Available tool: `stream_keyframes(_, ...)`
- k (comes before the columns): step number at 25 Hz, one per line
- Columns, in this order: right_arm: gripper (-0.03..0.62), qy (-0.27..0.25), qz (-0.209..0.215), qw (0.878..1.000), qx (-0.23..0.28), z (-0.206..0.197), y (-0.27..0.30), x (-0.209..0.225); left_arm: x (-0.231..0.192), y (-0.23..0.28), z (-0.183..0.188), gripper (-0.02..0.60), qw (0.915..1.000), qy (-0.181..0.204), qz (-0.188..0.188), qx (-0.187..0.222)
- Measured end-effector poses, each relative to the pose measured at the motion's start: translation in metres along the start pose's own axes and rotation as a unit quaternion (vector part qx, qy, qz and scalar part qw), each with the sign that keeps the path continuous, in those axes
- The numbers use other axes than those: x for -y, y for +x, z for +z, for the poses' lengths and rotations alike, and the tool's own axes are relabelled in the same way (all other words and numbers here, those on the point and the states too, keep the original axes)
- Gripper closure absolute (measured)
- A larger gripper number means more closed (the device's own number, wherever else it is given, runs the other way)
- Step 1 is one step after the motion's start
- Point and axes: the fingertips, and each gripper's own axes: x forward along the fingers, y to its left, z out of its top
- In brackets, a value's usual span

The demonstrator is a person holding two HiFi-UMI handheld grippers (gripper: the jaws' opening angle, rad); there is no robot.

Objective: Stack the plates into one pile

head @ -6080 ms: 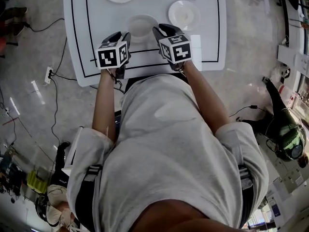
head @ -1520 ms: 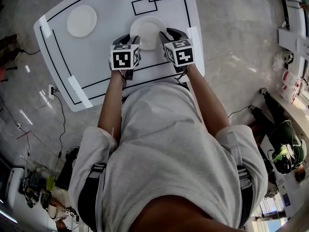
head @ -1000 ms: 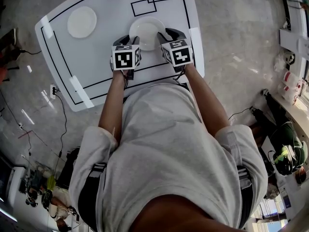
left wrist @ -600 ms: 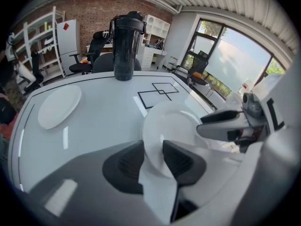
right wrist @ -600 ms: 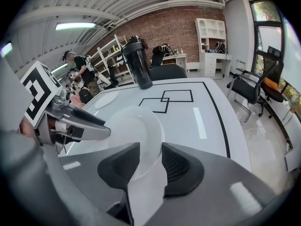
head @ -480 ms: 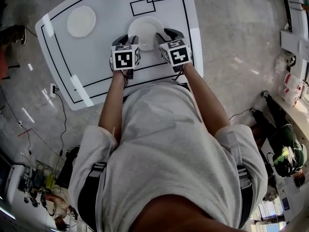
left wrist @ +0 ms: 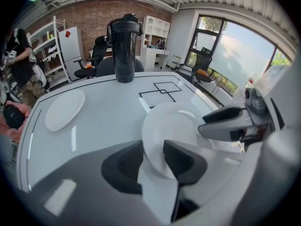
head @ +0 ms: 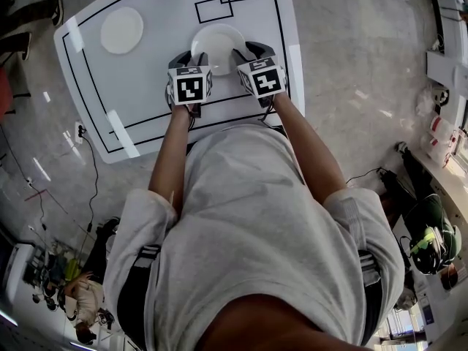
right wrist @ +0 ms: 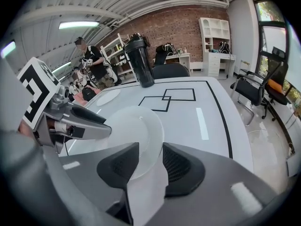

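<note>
The white surface [head: 146, 86], marked with black lines, carries all that matters here. The near plate [head: 218, 44] lies by its front edge, right before the person, where both hands reach it with ease.

The left tongs [left wrist: 154, 160] and the right tongs [right wrist: 149, 164] stand at opposite sides of the near plate, each pointing steeply down at its rim. That two-sided hold suits a wide, shallow dish, which would tip if carried by one edge. Both have just been opening. In each gripper view the rim runs between the ribbed pads, which look parted from it, so neither grips the plate. I judge it set down and let go. Whether another plate lies under it I cannot tell.

The far plate [head: 121, 30] lies alone near the surface's left corner, well apart from the near one. So the pile looks unfinished, and one plate must yet travel to the other.

A dark shaker bottle [left wrist: 124, 51] stands upright at the far edge, beyond both plates. Two overlapping outlined squares [head: 224, 0] are drawn just beyond the near plate. Between the two plates the surface is bare, so I expect no obstacle there. The bottle matters only if a reach swings wide toward the far edge.
</note>
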Motion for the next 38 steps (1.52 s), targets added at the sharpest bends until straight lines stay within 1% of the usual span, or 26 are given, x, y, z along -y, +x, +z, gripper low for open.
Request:
stream_keyframes(8,0.434,0.000,0.018,1.000,0.006,-0.001,0.004,0.005,0.002,0.003,0.000,0.439,0.9997,-0.010,0.022,0.004)
stream_keyframes(11,0.430,-0.005,0.029,1.000,0.011,0.000,0.004,0.004,-0.001,0.002,0.000,0.434,0.9992,-0.010,0.038,0.008)
stream_keyframes(16,0.424,-0.006,0.038,0.999,0.027,0.003,-0.006,0.004,-0.003,-0.013,0.008,0.436,0.9981,-0.021,0.050,0.030)
stream_keyframes(23,0.427,-0.004,0.037,0.998,0.059,0.012,-0.024,0.009,0.003,-0.035,0.009,0.445,0.9969,-0.019,0.064,0.041)
stream_keyframes(25,0.444,0.000,0.035,0.997,0.073,0.016,-0.029,0.010,0.004,-0.042,0.007,0.457,0.9964,-0.019,0.067,0.047)
stream_keyframes(26,0.466,0.003,0.035,0.996,0.081,0.018,-0.031,0.009,0.003,-0.045,0.005,0.468,0.9960,-0.020,0.070,0.051)
stream_keyframes(29,0.564,0.012,0.038,0.993,0.109,0.029,-0.037,0.003,-0.005,-0.058,0.004,0.523,0.9942,-0.026,0.081,0.065)
stream_keyframes(30,0.582,0.010,0.041,0.992,0.117,0.035,-0.038,-0.001,-0.009,-0.063,0.004,0.532,0.9935,-0.029,0.085,0.069)
stream_keyframes(31,0.592,0.005,0.048,0.991,0.124,0.040,-0.039,-0.007,-0.013,-0.069,0.004,0.536,0.9928,-0.031,0.089,0.073)
stream_keyframes(33,0.593,-0.009,0.069,0.989,0.129,0.048,-0.040,-0.023,-0.023,-0.083,0.002,0.562,0.9910,-0.038,0.097,0.084)
stream_keyframes(35,0.594,-0.017,0.088,0.988,0.126,0.053,-0.035,-0.040,-0.036,-0.092,-0.002,0.578,0.9896,-0.045,0.101,0.092)
stream_keyframes(38,0.594,-0.042,0.090,0.989,0.111,0.060,-0.024,-0.065,-0.056,-0.099,-0.008,0.578,0.9903,-0.047,0.094,0.091)
